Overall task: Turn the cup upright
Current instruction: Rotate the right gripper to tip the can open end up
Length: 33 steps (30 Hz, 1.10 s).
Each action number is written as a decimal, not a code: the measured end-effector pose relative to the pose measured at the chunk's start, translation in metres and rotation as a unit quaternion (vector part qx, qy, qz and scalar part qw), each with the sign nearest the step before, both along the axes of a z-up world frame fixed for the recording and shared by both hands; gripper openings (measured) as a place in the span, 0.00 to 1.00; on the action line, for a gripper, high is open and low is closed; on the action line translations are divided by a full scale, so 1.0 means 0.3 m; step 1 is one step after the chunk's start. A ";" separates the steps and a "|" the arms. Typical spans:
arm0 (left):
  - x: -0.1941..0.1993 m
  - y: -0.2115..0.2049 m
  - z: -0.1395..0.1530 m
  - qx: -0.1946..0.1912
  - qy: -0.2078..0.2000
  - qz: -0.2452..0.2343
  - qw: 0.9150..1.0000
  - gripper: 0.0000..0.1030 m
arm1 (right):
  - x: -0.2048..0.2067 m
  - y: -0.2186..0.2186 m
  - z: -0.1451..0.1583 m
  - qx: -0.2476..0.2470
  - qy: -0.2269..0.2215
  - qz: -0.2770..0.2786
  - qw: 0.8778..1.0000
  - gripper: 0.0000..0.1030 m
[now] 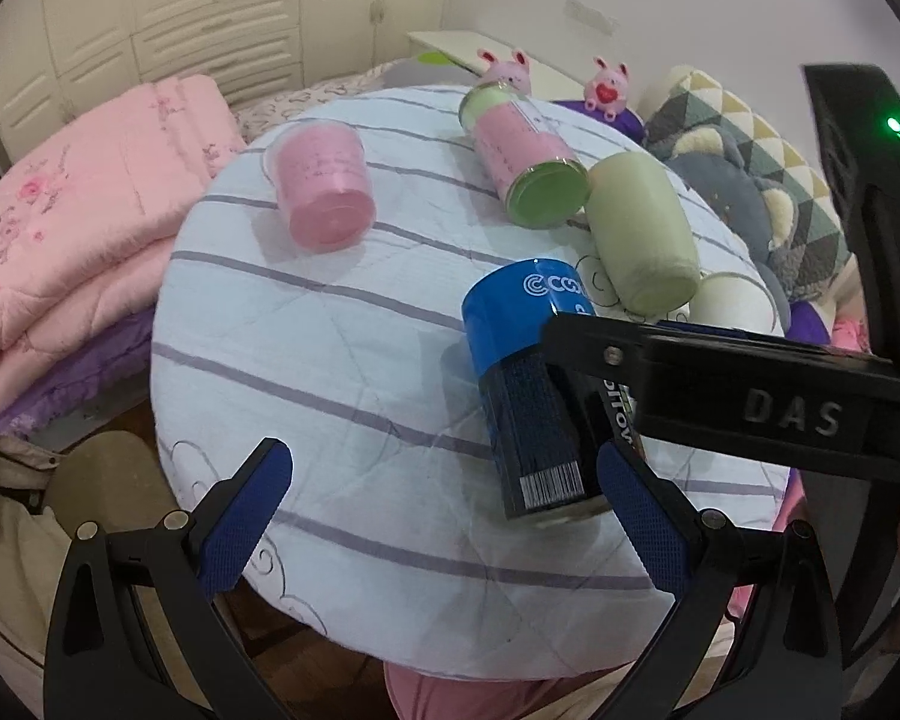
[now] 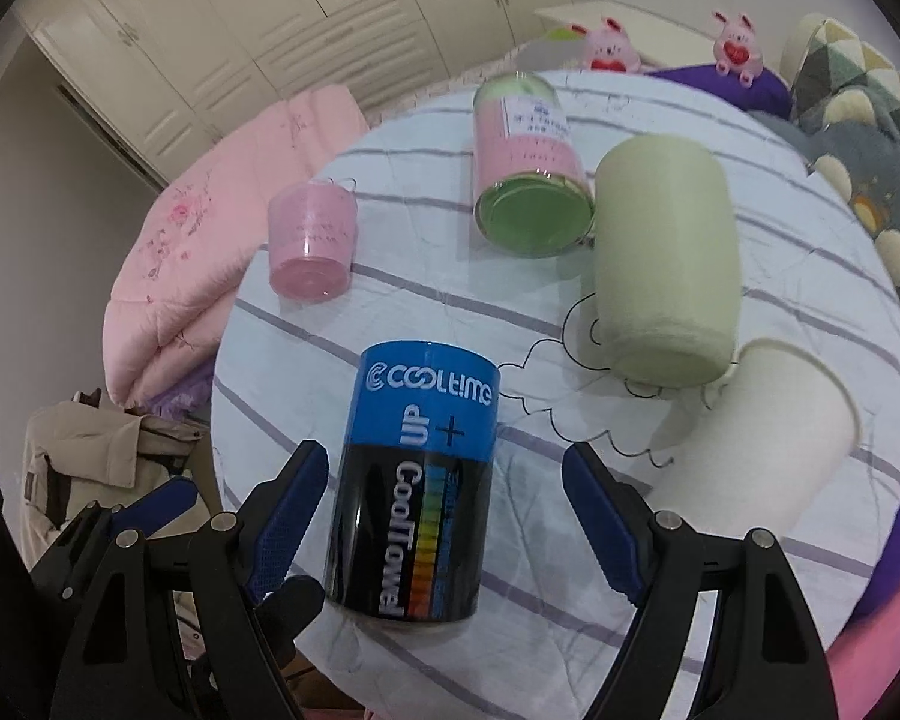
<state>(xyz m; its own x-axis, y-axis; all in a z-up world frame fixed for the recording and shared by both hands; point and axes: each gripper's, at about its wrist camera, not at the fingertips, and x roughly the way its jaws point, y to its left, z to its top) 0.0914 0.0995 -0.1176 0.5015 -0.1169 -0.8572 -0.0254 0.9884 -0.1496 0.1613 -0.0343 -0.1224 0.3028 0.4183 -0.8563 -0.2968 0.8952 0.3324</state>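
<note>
A blue and black cylindrical cup [image 2: 414, 474] labelled CoolTowel stands on the round striped table [image 2: 390, 312], its label upside down. My right gripper [image 2: 444, 516] is open, its blue pads on either side of the cup's lower body, apart from it. In the left wrist view the same cup [image 1: 522, 384] stands just left of the right gripper's finger [image 1: 720, 384]. My left gripper [image 1: 450, 516] is open and empty over the table's front edge, its right pad close beside the cup's base.
A pink cup [image 2: 312, 240], a pink-and-green tube [image 2: 528, 174], a pale green cup [image 2: 666, 264] and a white cup [image 2: 762, 438] lie or stand on the table. A pink quilt [image 1: 78, 228] lies left; plush toys and pillows [image 1: 750, 180] lie at the back right.
</note>
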 end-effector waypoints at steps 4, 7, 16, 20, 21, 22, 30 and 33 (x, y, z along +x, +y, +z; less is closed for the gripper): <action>0.032 -0.001 -0.020 -0.004 0.010 -0.009 1.000 1.00 | 0.045 0.016 -0.038 0.000 0.024 0.003 1.000 0.79; 0.045 0.001 -0.021 -0.013 0.010 -0.014 1.000 1.00 | 0.077 0.029 -0.066 0.007 0.042 0.008 0.999 0.79; 0.067 -0.013 -0.031 -0.016 0.011 -0.028 0.999 1.00 | 0.120 0.081 -0.134 0.040 0.095 0.040 0.994 0.79; 0.067 -0.018 -0.037 -0.018 0.015 -0.031 0.999 1.00 | 0.125 0.095 -0.148 0.052 0.103 0.054 0.992 0.79; 0.066 -0.019 -0.037 -0.019 0.015 -0.032 0.999 1.00 | 0.125 0.099 -0.146 0.052 0.098 0.059 0.992 0.79; 0.066 -0.020 -0.038 -0.019 0.016 -0.031 0.999 1.00 | 0.124 0.100 -0.142 0.057 0.094 0.060 0.992 0.74; 0.076 -0.050 -0.032 -0.019 0.010 -0.038 0.999 1.00 | 0.097 0.067 -0.067 0.069 0.035 0.062 0.995 0.69; 0.092 -0.070 -0.025 -0.016 0.006 -0.038 0.999 1.00 | 0.089 0.034 -0.025 0.070 0.006 0.055 0.996 0.69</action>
